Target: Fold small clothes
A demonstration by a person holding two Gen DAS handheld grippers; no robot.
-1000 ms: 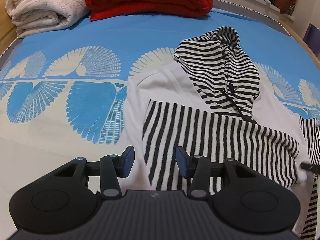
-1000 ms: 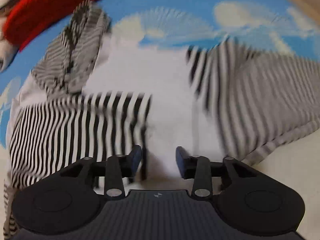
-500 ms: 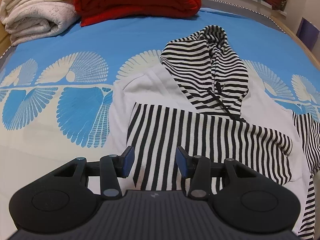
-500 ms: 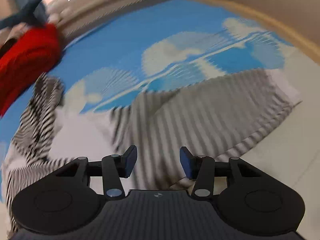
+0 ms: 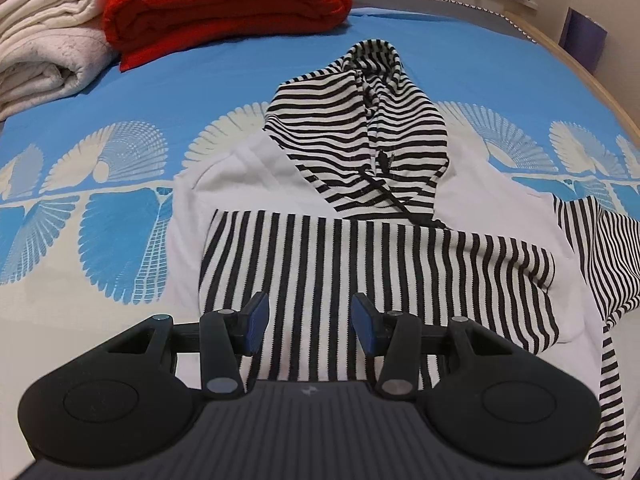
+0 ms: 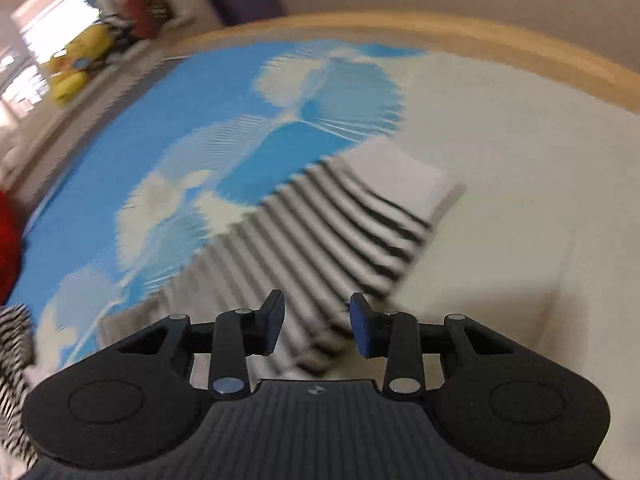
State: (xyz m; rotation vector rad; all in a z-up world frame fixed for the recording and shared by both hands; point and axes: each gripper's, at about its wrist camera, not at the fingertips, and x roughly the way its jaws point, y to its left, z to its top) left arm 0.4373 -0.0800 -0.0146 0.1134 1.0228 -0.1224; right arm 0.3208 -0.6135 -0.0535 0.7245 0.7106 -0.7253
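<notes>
Blue pads of my right claw (image 6: 317, 326) are closing with nothing between them — a second ago white cloth filled its view, now the striped sleeve (image 6: 328, 232) stretches away just ahead. My left claw (image 5: 306, 322) stays half-open and empty, having slid over the folded striped hoodie (image 5: 360, 216) on the blue bed (image 5: 160, 92).

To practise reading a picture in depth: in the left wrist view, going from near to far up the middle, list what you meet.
left gripper → folded striped sleeve → striped hood → plain blue stretch of bedsheet → folded red blanket
</notes>
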